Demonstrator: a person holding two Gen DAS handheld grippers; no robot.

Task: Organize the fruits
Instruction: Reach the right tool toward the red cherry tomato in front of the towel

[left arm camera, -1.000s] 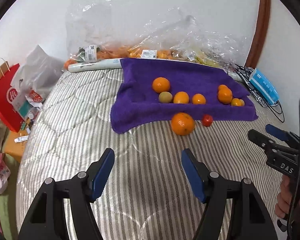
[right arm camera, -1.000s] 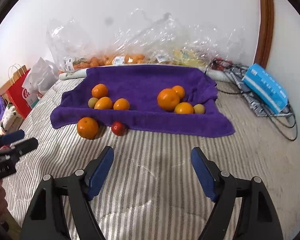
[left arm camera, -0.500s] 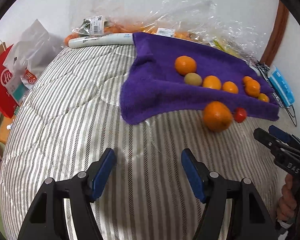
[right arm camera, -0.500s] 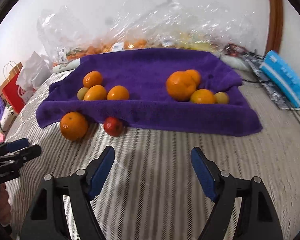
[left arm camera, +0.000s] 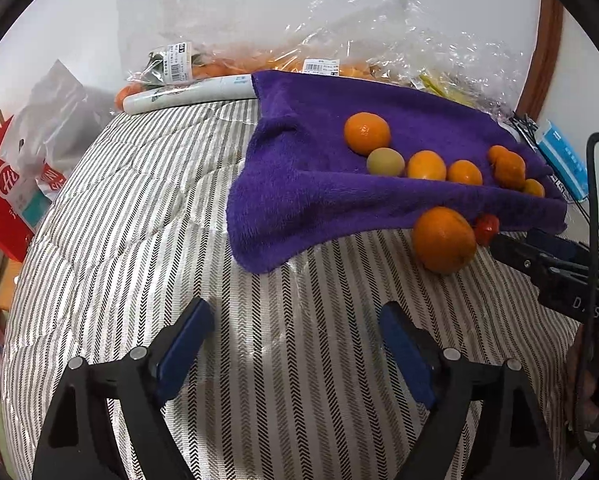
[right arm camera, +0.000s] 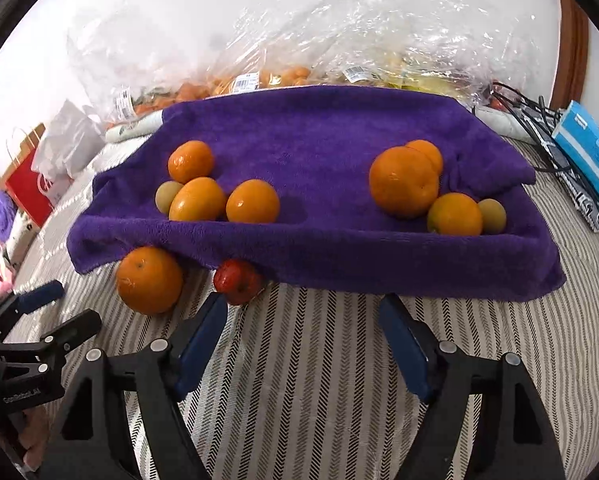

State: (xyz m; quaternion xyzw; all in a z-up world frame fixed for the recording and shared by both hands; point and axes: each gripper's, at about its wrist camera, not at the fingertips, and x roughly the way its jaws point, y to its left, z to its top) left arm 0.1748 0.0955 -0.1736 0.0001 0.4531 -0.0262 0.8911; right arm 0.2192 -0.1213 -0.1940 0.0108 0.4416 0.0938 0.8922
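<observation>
A plush purple towel (right arm camera: 323, 136) lies on a striped, quilted mattress (right arm camera: 319, 360) and carries two clusters of glossy round oranges (right arm camera: 253, 201) and dull greenish fruit. A large orange (right arm camera: 149, 280) and a small red fruit (right arm camera: 237, 281) sit at its front edge. Both the left gripper (left arm camera: 295, 340) and the right gripper (right arm camera: 301, 336) gape wide, holding nothing. Crinkled clear bags (right arm camera: 339, 40) line the white wall.
</observation>
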